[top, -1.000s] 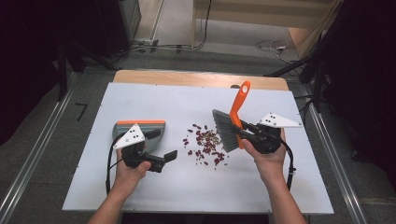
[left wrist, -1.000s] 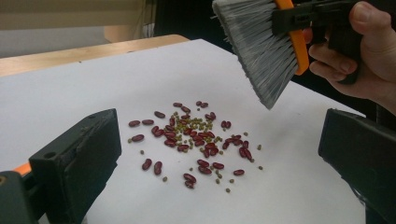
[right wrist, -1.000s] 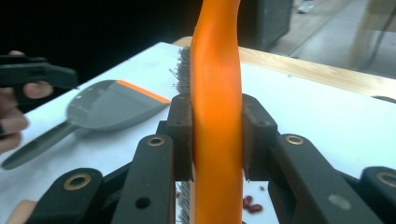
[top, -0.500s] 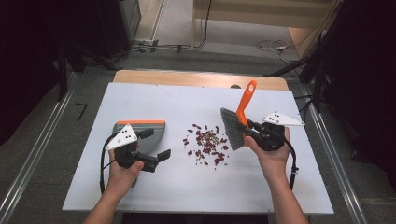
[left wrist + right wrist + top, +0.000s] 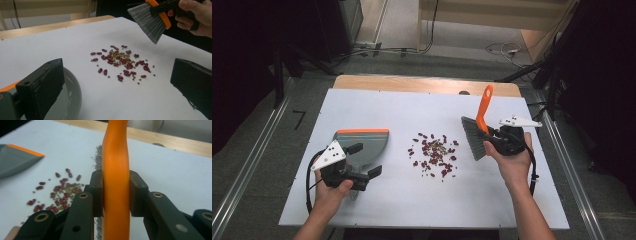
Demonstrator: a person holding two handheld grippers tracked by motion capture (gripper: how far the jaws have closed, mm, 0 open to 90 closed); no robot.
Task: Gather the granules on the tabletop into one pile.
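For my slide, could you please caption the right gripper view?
Right tool clamps the orange brush handle above scattered beans.

even overhead light brightens the white tabletop (image 5: 512,200); surroundings fall dark; shadows faint; near fingers (image 5: 40,90) softly blurred.

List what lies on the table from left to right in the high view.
Left tongs → grey dustpan → scattered beans → brush → right tongs, shut on the brush's orange handle.
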